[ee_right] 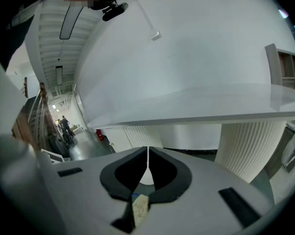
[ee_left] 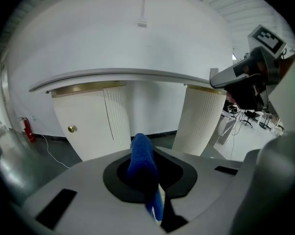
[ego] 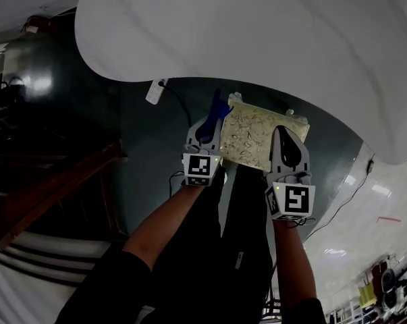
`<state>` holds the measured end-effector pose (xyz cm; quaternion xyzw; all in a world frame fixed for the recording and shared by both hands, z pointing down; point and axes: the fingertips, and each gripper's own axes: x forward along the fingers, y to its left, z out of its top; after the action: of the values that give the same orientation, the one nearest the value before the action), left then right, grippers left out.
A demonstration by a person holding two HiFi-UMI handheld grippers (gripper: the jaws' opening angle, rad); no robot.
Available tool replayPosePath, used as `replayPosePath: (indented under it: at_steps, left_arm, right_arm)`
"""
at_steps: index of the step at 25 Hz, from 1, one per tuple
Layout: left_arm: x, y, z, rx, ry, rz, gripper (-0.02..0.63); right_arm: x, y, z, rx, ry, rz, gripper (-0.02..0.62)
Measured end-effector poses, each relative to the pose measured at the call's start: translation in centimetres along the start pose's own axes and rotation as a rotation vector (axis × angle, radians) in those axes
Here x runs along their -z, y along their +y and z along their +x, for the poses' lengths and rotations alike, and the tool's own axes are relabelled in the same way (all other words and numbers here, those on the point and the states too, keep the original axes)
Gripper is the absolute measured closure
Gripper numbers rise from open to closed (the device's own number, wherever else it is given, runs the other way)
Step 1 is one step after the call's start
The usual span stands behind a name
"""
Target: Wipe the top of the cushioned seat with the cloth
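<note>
The cloth (ego: 218,111) is a deep blue, nubbly strip pinched between the closed jaws of the left gripper (ego: 212,121), its long axis running along the jaws and its free end poking past their tips at the left end of the cushioned seat (ego: 254,137). The seat's top is cream with dark squiggles, lying under the white table (ego: 257,32) edge. The right gripper (ego: 285,133), jaws pressed together on nothing, hangs over the seat's right end.
</note>
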<state>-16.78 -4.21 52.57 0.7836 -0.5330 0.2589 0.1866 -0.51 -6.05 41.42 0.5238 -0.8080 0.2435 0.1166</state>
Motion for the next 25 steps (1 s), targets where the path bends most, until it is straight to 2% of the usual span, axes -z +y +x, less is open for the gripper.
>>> replayPosePath:
  at_steps: [5,9,12,15,19,22,25]
  left_arm:
    - [1.9,0.4,3.4,-0.022,0.013,0.041,0.566]
    - [4.3,0.4,5.2,-0.012,0.053,0.071,0.566]
    - [6.3,0.6,6.0,-0.002,0.083,0.089,0.566]
    - [7.4,0.4,6.6,0.023,0.074,0.076,0.566]
    - [9.5,-0.1,8.0,0.048,0.107,0.069,0.566]
    - [11.0,-1.0,9.2,0.086,0.126,0.086,0.566]
    - [12.3,-2.1,10.2,0.131,0.140,0.067,0.566]
  right_arm:
    - [2.0,-1.2,1.8,-0.034,0.029,-0.092,0.557]
    - [3.9,-2.0,2.6,-0.038,0.030,-0.124,0.557]
    - [5.1,-2.7,2.9,-0.027,0.043,-0.111,0.557]
    - [5.4,-3.6,2.9,-0.014,0.044,-0.091,0.557]
    - [6.4,-4.8,3.0,-0.007,0.057,-0.068,0.557]
    - [6.9,-5.5,2.7,0.005,0.052,-0.071,0.557]
    - [7.5,-5.9,2.5,0.003,0.056,-0.073,0.557]
